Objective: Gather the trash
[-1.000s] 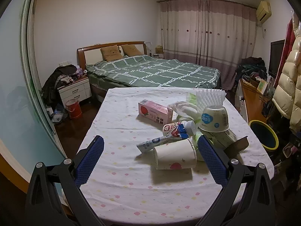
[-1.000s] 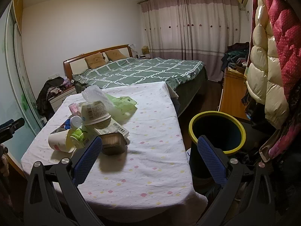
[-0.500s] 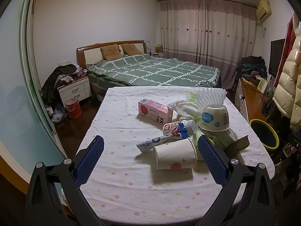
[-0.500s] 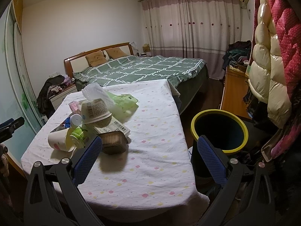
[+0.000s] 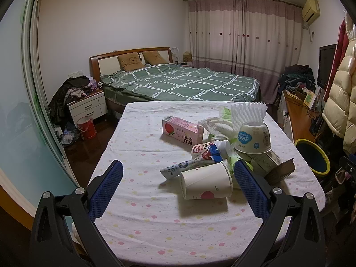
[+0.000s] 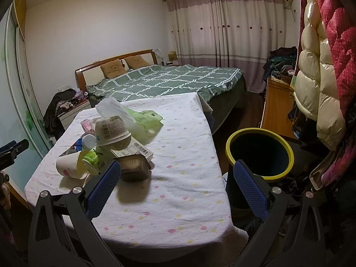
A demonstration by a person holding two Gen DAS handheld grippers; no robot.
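Observation:
A pile of trash lies on the table with the spotted cloth. It holds a tipped paper cup, a pink milk carton, a toothpaste tube, an upturned white bowl and a brown tray. My left gripper is open and empty, just before the paper cup. My right gripper is open and empty, over the table's right edge, with the brown tray by its left finger. A yellow-rimmed bin stands on the floor to the right of the table.
A bed with a green cover stands beyond the table. A nightstand and a red bucket are at the left. Hanging coats and a wooden desk crowd the right side.
The right gripper has drifted slightly forward and left toward the table. The left gripper has barely moved.

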